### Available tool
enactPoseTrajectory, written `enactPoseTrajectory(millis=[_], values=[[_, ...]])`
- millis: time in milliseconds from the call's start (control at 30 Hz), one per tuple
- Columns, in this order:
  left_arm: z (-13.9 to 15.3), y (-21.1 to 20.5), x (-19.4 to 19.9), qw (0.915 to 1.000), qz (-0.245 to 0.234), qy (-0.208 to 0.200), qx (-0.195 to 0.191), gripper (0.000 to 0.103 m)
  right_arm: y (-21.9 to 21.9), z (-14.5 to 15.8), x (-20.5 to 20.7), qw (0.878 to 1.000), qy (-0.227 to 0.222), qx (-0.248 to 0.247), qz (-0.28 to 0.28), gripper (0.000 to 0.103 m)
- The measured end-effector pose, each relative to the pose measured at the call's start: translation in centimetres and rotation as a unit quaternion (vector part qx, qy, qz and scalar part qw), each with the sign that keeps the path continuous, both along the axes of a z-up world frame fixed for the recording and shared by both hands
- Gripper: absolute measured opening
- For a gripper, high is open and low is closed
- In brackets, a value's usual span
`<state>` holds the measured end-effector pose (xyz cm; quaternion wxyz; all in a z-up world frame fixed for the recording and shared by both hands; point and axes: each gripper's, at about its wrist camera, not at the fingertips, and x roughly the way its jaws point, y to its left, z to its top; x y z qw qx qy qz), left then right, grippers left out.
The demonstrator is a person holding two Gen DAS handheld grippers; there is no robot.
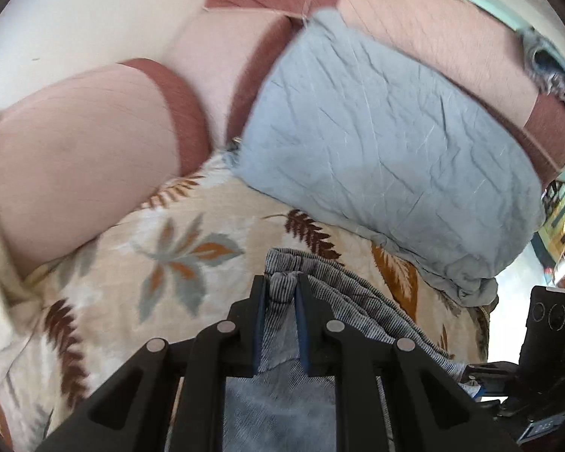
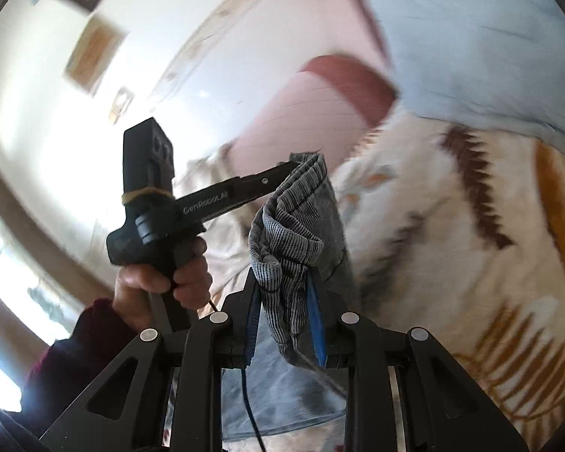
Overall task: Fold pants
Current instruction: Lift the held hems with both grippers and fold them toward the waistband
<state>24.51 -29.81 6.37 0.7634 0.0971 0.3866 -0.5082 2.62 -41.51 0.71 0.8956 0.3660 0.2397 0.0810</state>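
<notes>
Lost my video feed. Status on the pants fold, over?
Left gripper and right gripper both shut on pants waistband. Pants lifted off bedspread. Nothing obstructing.

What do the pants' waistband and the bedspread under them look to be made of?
Pants waistband: looks like ribbed elastic knit, grey with fine dark ribs, matte, and it bunches softly. Bedspread: seems a woven, printed fabric, cream with a leaf pattern, matte; motion blur leaves the weave unclear.

A bed (image 1: 105,275) under a cream bedspread printed with brown, orange and grey leaves fills the foreground. Pink pillows (image 1: 75,158) with darker bands and a crumpled blue-grey pillow (image 1: 388,158) lie against a white wall (image 2: 56,120) hung with framed pictures (image 2: 92,52). Bright daylight enters through a window (image 2: 7,263).
</notes>
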Motion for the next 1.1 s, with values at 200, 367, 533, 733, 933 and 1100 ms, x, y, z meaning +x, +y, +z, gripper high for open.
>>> enactPoseTrajectory(millis=[200,367,533,733,933,1100], values=[[-1.2,8.1,0.0,0.9990,0.038,0.018,-0.015,0.017,6.8,0.8,1.7,0.995,0.020,-0.063,0.071,0.020],[-5.3,13.1,-0.1,0.9964,0.074,0.038,0.017,0.017,12.6,-1.0,1.5,0.982,0.063,-0.107,0.140,0.020],[-9.6,17.2,0.7,0.9842,0.152,0.045,0.078,0.020,16.8,-5.6,3.6,0.960,0.152,-0.118,0.205,0.025],[-8.7,22.1,0.7,0.9747,0.211,0.048,0.058,0.020,16.9,-6.9,4.0,0.943,0.174,-0.043,0.282,0.049],[-7.4,19.2,-1.7,0.9798,0.190,0.043,0.044,0.020,9.5,-5.7,3.7,0.980,0.134,0.018,0.148,0.055],[-9.8,13.8,-3.3,0.9788,0.177,0.023,0.101,0.020,7.3,-8.8,4.5,0.978,0.168,0.062,0.102,0.054]])
